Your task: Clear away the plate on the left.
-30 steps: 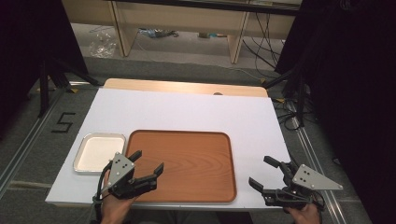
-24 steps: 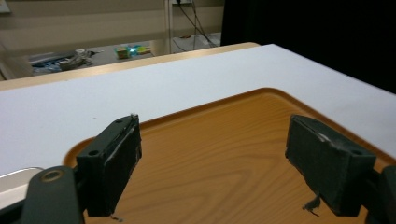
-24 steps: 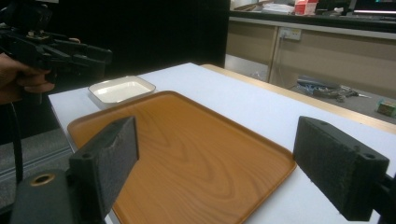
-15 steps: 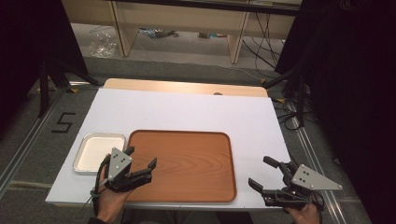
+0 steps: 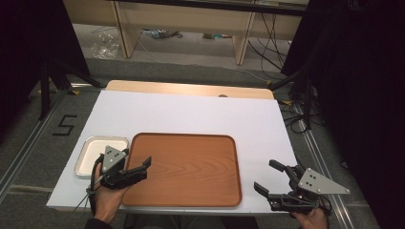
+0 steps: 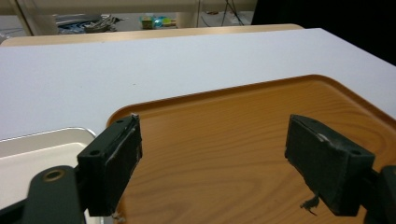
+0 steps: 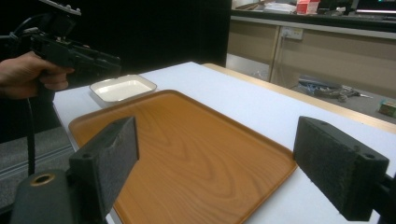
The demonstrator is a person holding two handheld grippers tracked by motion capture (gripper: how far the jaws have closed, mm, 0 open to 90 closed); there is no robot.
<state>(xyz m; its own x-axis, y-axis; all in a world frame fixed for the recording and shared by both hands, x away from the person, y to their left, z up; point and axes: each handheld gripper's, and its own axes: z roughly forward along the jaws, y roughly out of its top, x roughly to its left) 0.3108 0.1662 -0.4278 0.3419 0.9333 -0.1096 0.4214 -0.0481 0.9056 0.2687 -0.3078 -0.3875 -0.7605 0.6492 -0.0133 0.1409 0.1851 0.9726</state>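
Tray [image 5: 186, 167] sits lower centre of frame on the bench [image 5: 191, 112], near its front edge. Small dish [image 5: 90, 152] just beside the tray's left edge. Left tongs [image 5: 136, 171] over the tray's lower-left corner; right tongs [image 5: 272, 179] lower right, off the tray, above the bench.

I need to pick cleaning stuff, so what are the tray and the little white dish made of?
Tray: looks like wood or wood-look laminate, with brown grain lines and a smooth satin sheen. Dish: glossy white with a pale metallic-looking rim, perhaps enamelled metal or ceramic; hard to tell.
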